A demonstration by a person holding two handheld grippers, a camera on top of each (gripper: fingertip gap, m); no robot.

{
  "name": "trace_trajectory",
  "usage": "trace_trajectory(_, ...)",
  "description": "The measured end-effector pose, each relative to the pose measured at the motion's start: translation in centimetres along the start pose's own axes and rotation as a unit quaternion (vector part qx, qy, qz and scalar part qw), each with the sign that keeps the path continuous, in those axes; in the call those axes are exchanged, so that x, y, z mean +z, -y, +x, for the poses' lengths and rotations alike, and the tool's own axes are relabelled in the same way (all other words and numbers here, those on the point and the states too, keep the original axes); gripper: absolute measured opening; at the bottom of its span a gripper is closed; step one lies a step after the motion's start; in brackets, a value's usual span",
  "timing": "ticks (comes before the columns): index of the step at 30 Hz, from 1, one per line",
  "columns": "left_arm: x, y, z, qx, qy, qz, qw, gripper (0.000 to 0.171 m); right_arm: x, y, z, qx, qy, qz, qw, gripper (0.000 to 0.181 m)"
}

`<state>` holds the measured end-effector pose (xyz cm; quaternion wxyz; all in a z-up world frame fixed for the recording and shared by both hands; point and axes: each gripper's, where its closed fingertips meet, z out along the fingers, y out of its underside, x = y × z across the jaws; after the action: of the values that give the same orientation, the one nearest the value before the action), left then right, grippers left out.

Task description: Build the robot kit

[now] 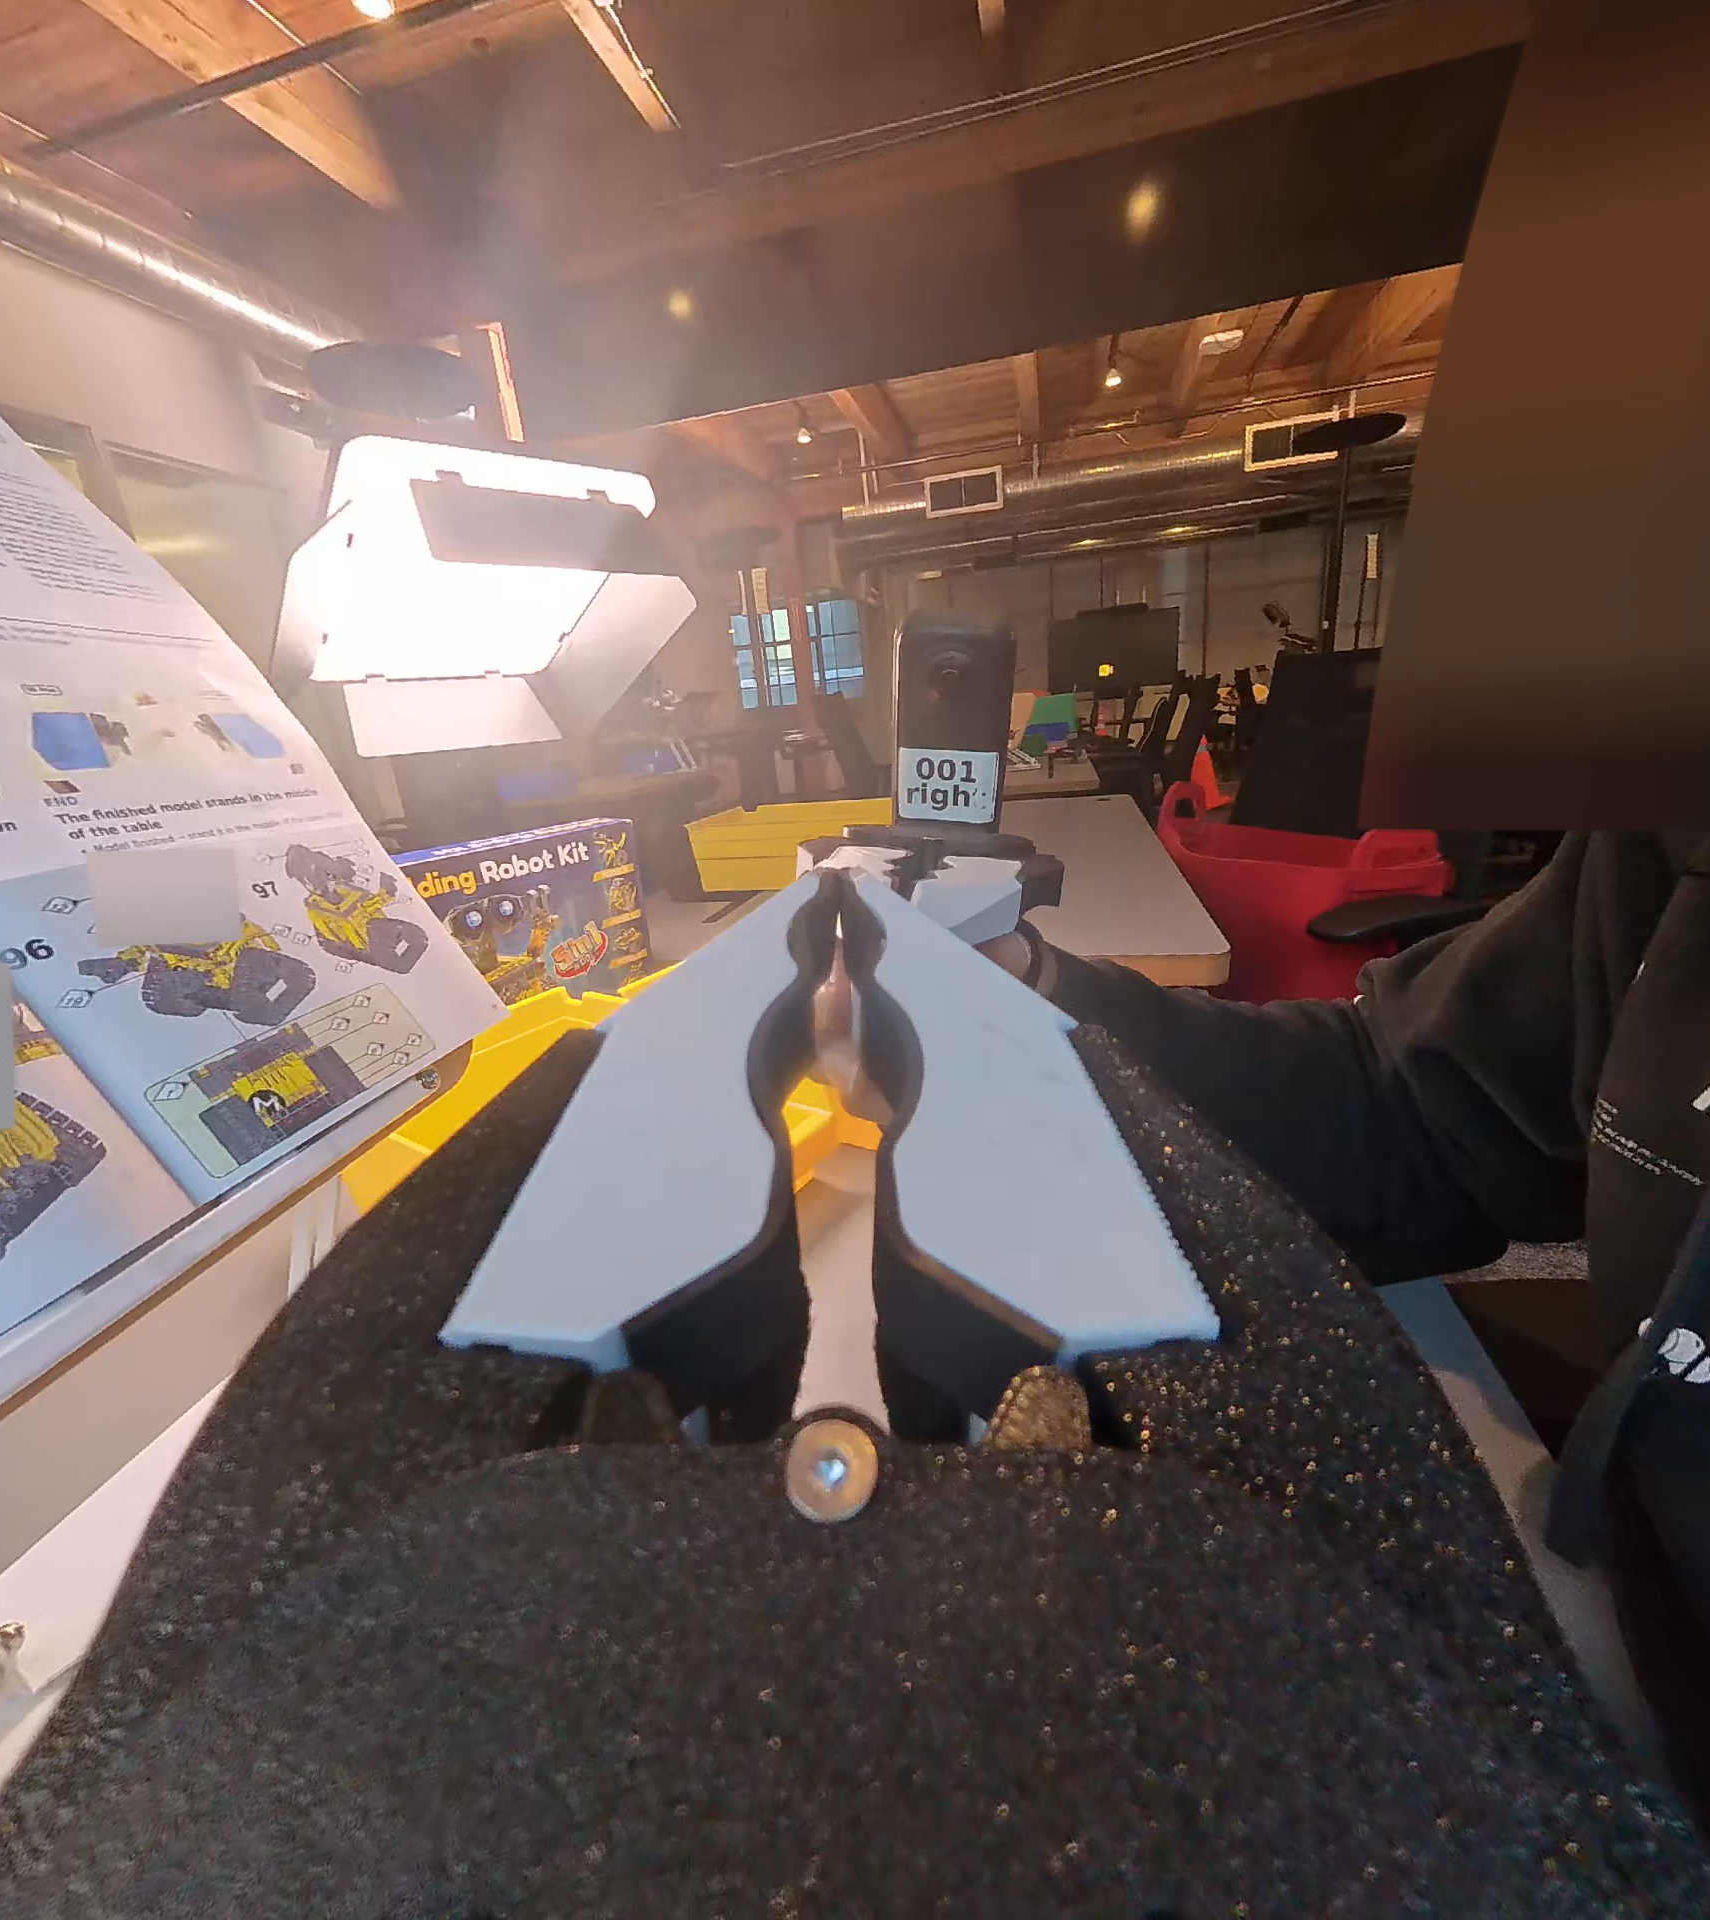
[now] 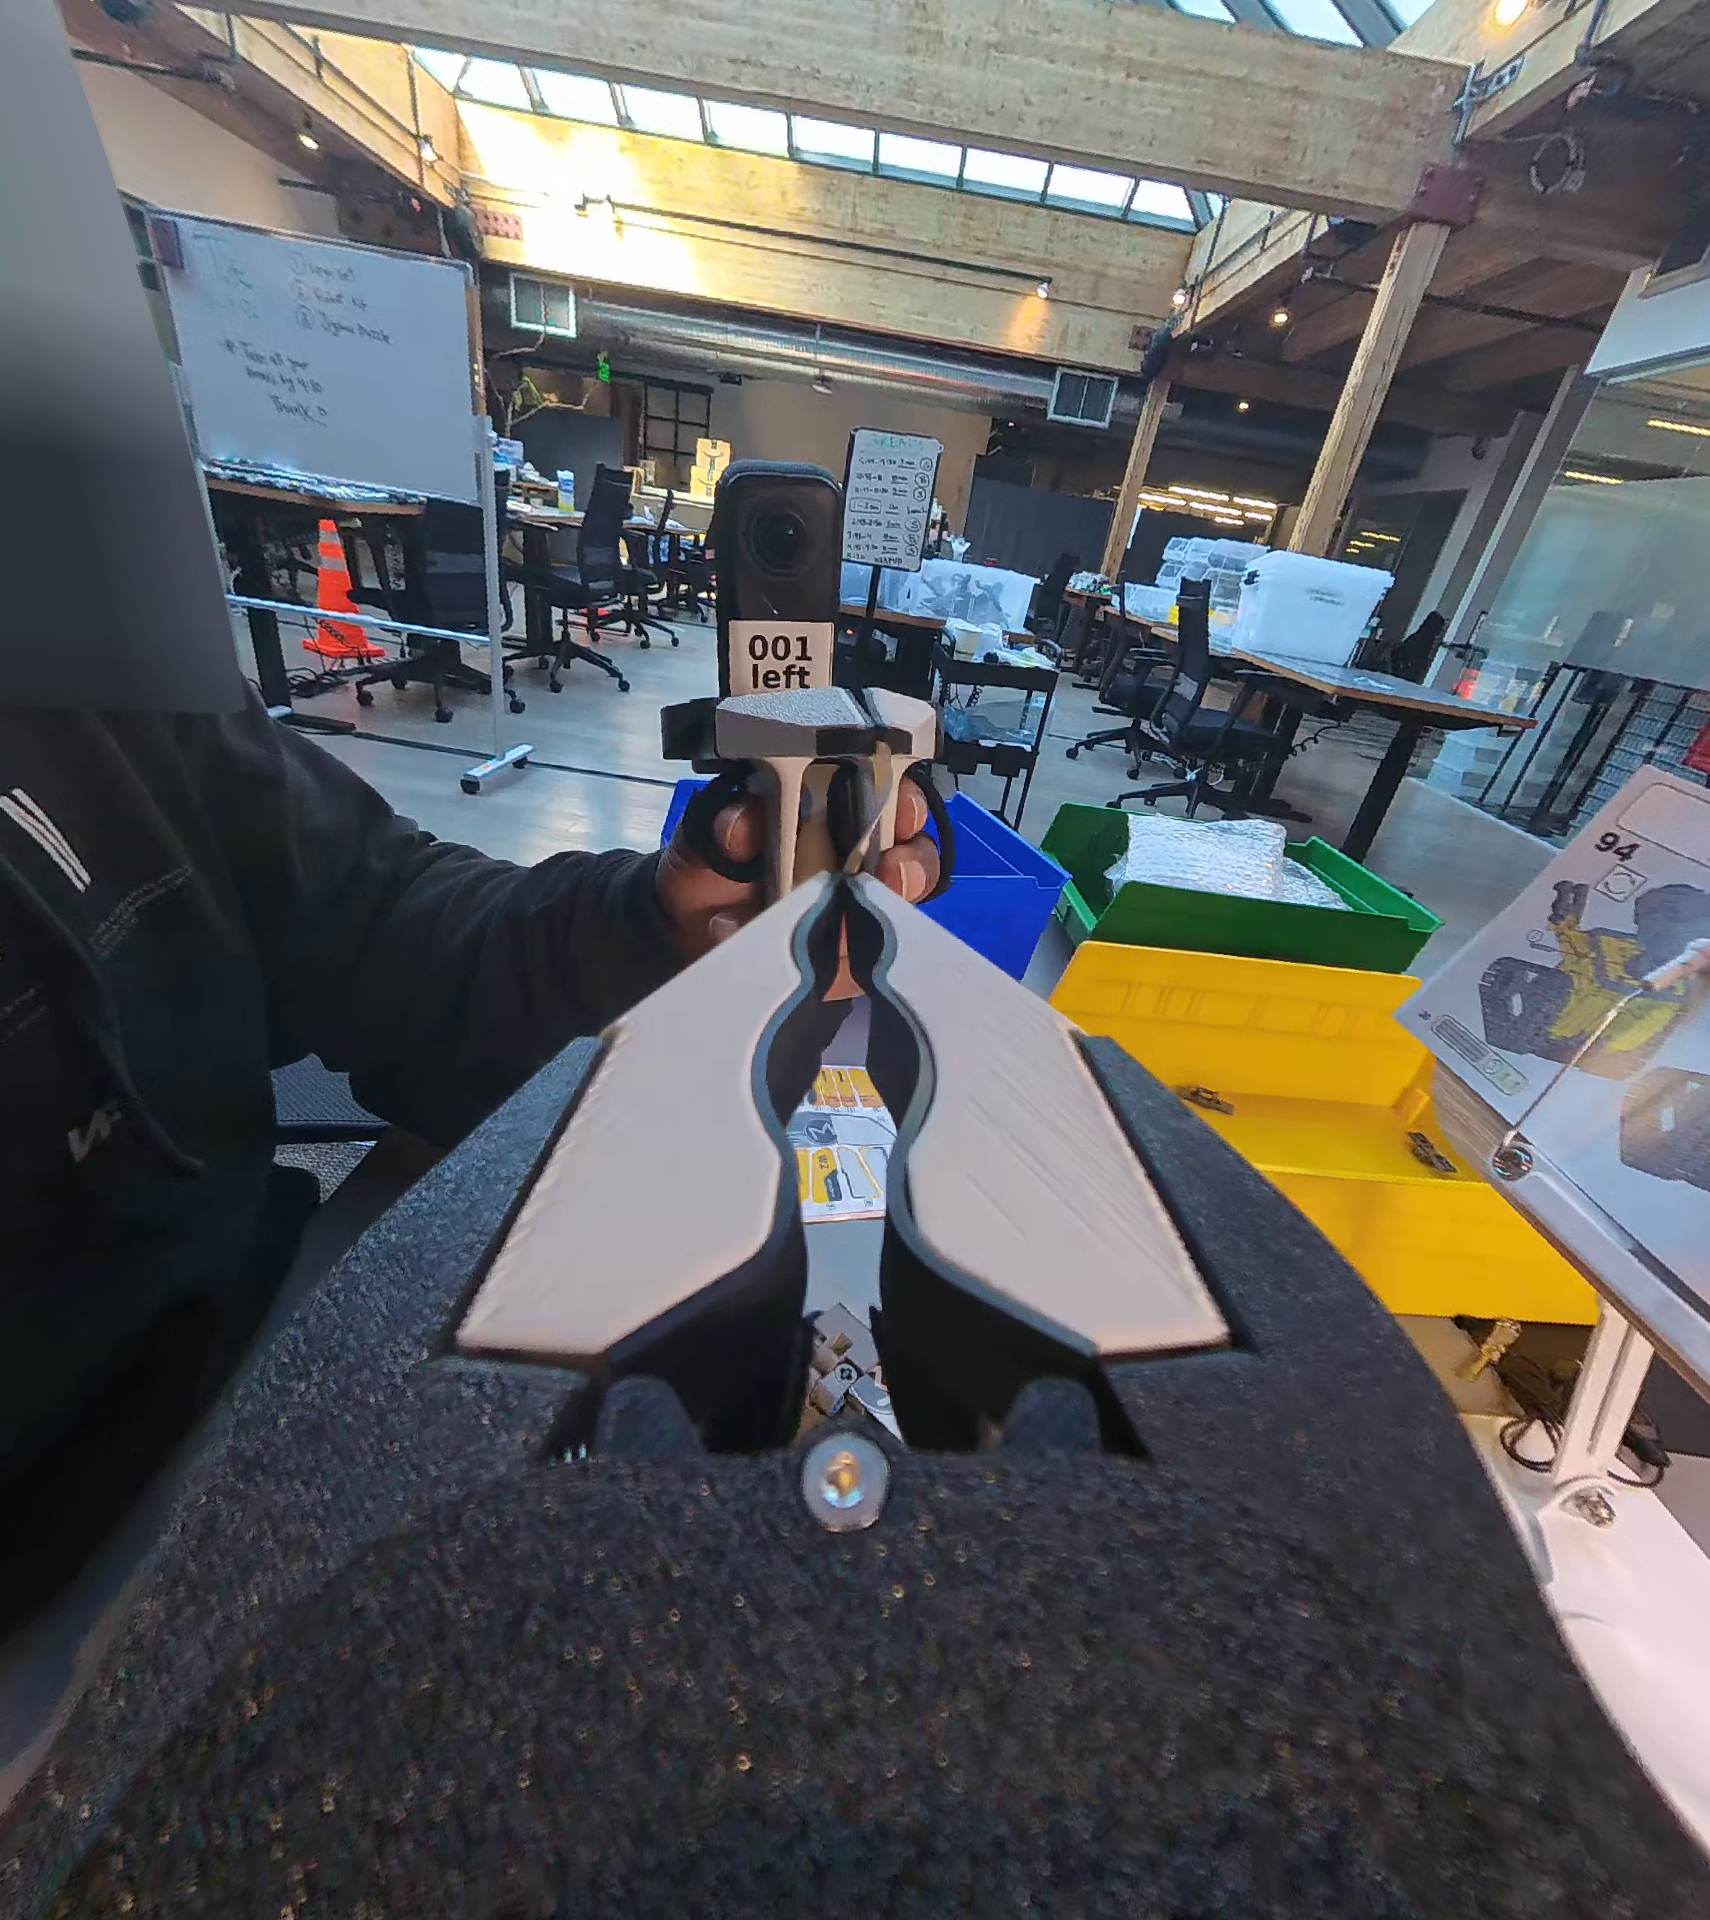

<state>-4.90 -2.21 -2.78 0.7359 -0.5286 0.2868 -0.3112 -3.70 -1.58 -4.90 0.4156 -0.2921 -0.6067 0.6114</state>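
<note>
Facing each other tip to tip, the two grippers hang in the air above the counter. The left gripper (image 1: 838,894) is clenched, its grey fingers (image 1: 705,1091) meeting at the tips with nothing caught between them. The right gripper (image 2: 843,894) is clenched too, fingers (image 2: 1017,1132) pressed together at the front and empty. Each one shows in the other's camera: a black camera with a white sticker on top, a hand (image 2: 726,862) in a dark sleeve wrapped through the handle loops, and that hand sits just behind the right gripper's tips.

Moving outward now. Through the gap under the left gripper there's a yellow bin (image 1: 477,1122) just below and to its left. Farther off stands a blue robot kit box (image 1: 539,904), and beyond that more yellow trays (image 1: 778,842). Left of the left gripper a tilted board carries the instruction booklet (image 1: 155,935), open on pages of a yellow and black model. Behind the board glows a bright studio light (image 1: 456,582). Far right sits a red tub (image 1: 1287,894).

From the right gripper's side, a sticker sheet (image 2: 835,1143) lies on the counter below its fingers. To the right is a yellow case (image 2: 1246,1039), with a green bin (image 2: 1246,914) and a blue bin (image 2: 986,883) farther back.
</note>
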Motion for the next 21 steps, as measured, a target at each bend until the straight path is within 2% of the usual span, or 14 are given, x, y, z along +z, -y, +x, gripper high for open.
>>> trace_trajectory(4,-0.1,0.0,-0.5,-0.009,0.012,0.004,1.0,0.0,-0.2,0.3,0.1,0.002,-0.002,0.008,1.0,0.0)
trace_trajectory(11,-0.6,-0.3,-2.2,-0.082,0.042,0.01,0.996,0.002,-0.5,0.2,1.4,-0.025,-0.048,-0.006,0.999,0.0)
trace_trajectory(16,-0.5,-0.5,-2.2,-0.065,0.048,0.003,0.997,0.0,-0.4,-0.3,1.9,-0.012,-0.057,-0.014,0.998,0.0)
trace_trajectory(18,-0.5,-0.4,-2.1,-0.063,0.046,0.003,0.997,0.0,-0.2,-0.6,1.9,0.002,-0.052,-0.018,0.998,0.017)
trace_trajectory(21,-0.3,-0.6,-1.9,-0.058,0.045,-0.001,0.997,0.0,-0.1,-0.7,1.8,0.016,-0.045,-0.016,0.999,0.018)
